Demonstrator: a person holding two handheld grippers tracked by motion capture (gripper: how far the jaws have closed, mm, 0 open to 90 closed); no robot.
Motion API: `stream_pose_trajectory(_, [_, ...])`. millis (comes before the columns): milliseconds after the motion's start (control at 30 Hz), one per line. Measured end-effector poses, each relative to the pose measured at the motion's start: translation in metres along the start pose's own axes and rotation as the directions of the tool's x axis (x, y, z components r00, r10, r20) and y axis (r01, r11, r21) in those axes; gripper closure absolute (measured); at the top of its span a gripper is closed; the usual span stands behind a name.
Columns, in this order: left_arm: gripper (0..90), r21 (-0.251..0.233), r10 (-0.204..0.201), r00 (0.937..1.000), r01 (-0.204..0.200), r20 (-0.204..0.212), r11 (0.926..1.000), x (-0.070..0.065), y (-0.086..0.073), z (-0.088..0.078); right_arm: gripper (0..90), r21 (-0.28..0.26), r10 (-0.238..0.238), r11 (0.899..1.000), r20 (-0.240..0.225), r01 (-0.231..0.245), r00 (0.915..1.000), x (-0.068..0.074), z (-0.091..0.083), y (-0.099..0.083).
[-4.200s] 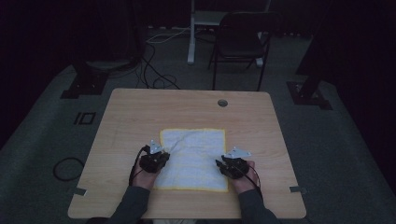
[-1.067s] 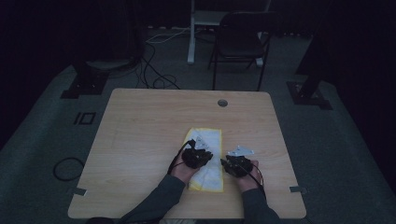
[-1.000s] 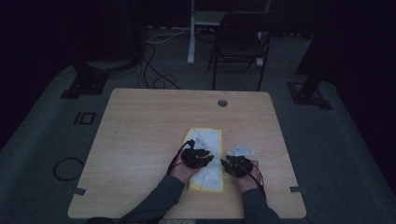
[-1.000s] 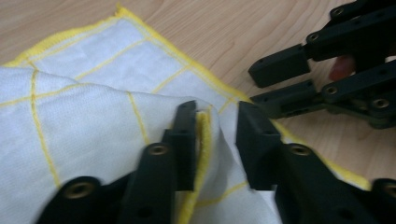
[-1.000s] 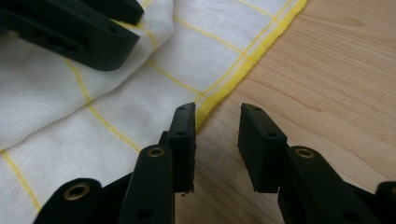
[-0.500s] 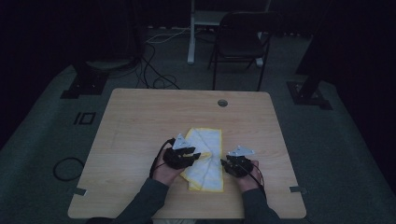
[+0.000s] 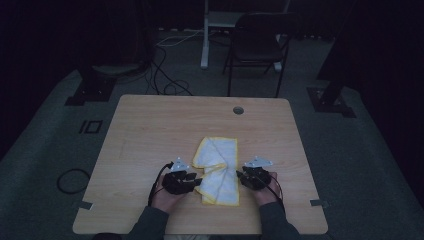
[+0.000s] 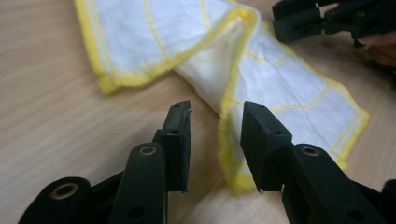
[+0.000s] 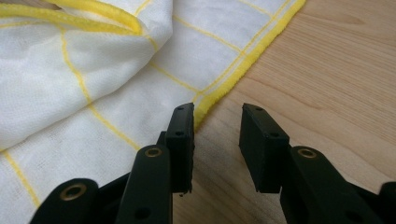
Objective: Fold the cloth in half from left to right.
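My left hand-held gripper is low over the counter, at the left edge of the cloth. Its jaws stand apart and have just been opening; in the left gripper view the yellow hem of the cloth lies in the gap between them, but the pads do not press on it. My right hand-held gripper is at the right edge of the cloth, also with the jaws apart. In the right gripper view bare wood shows between the jaws, and the yellow hem runs just beside the left one; nothing is clamped. The cloth is white with thin yellow lines and a yellow border. It lies on the near middle of the counter, between my two hands, folded loosely and bunched in the middle, with a flap turned over on the left side. Farther away, near the far edge of the counter, there is a round hole. Behind the counter a dark chair stands on the floor.
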State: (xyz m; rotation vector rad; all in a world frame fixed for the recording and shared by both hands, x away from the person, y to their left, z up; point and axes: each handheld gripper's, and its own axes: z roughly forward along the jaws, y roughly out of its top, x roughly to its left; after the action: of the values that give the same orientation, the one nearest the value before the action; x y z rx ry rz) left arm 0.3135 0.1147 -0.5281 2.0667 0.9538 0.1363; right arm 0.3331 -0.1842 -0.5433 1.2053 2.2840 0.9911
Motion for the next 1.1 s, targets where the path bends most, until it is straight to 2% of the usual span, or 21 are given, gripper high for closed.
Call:
stream_pose_trajectory(67, [65.9, 0.007, 0.007, 0.9999, -0.007, 0.013, 1.0, -0.003, -0.001, 0.002, 65.1, 0.0, 0.0, 1.0, 0.0, 0.0, 1.0, 0.0, 0.0, 0.0])
stream_pose_trajectory(233, [86.3, 0.001, 0.032, 0.9992, -0.032, 0.025, 0.9995, -0.012, 0.0, 0.004, 64.7, 0.001, 0.0, 1.0, 0.001, 0.0, 1.0, 0.0, 0.0, 0.0])
stream_pose_trajectory(367, [88.0, -0.019, 0.061, 0.9971, -0.061, 0.046, 0.998, -0.023, 0.007, 0.003, 64.6, 0.001, 0.004, 1.0, 0.005, -0.004, 1.0, -0.001, 0.0, 0.0])
stream_pose_trajectory(500, [88.1, -0.04, 0.105, 0.9903, -0.102, 0.091, 0.994, -0.04, 0.018, 0.007, 64.6, 0.002, 0.006, 1.0, 0.01, -0.006, 0.9999, -0.002, -0.001, 0.0])
stream_pose_trajectory(600, [87.9, -0.038, 0.126, 0.9835, -0.123, 0.13, 0.9917, -0.051, 0.023, 0.014, 64.7, -0.001, 0.008, 1.0, 0.012, -0.008, 0.9999, -0.003, -0.001, 0.0])
stream_pose_trajectory(633, [87.3, -0.038, 0.126, 0.9835, -0.123, 0.13, 0.9917, -0.051, 0.023, 0.014, 64.7, -0.001, 0.008, 1.0, 0.012, -0.008, 0.9999, -0.003, -0.001, 0.0])
stream_pose_trajectory(667, [85.7, -0.032, 0.149, 0.978, -0.146, 0.146, 0.9888, -0.059, 0.025, 0.019, 64.7, -0.001, 0.012, 1.0, 0.014, -0.012, 0.9998, -0.003, -0.002, 0.0])
stream_pose_trajectory(767, [76.4, -0.024, 0.18, 0.9684, -0.178, 0.173, 0.9837, -0.069, 0.026, 0.025, 64.8, -0.004, 0.017, 1.0, 0.015, -0.017, 0.9997, -0.004, -0.002, 0.0])
stream_pose_trajectory(833, [71.9, -0.033, 0.188, 0.965, -0.185, 0.183, 0.9822, -0.071, 0.026, 0.024, 64.8, -0.008, 0.014, 1.0, 0.015, -0.014, 0.9998, -0.004, -0.003, 0.0])
stream_pose_trajectory(900, [66.4, -0.036, 0.186, 0.9661, -0.182, 0.179, 0.9826, -0.071, 0.024, 0.021, 64.8, -0.011, 0.016, 1.0, 0.016, -0.016, 0.9997, -0.005, -0.004, 0.0])
stream_pose_trajectory(967, [65.2, -0.036, 0.183, 0.9641, -0.18, 0.192, 0.9831, -0.07, 0.024, 0.019, 64.9, -0.019, 0.02, 1.0, 0.018, -0.02, 0.9996, -0.005, -0.005, 0.001])
stream_pose_trajectory(1100, [63.5, -0.043, 0.177, 0.9719, -0.172, 0.155, 0.9841, -0.062, 0.017, 0.009, 64.9, -0.047, 0.027, 0.999, 0.011, -0.026, 0.9996, -0.006, -0.01, 0.006])
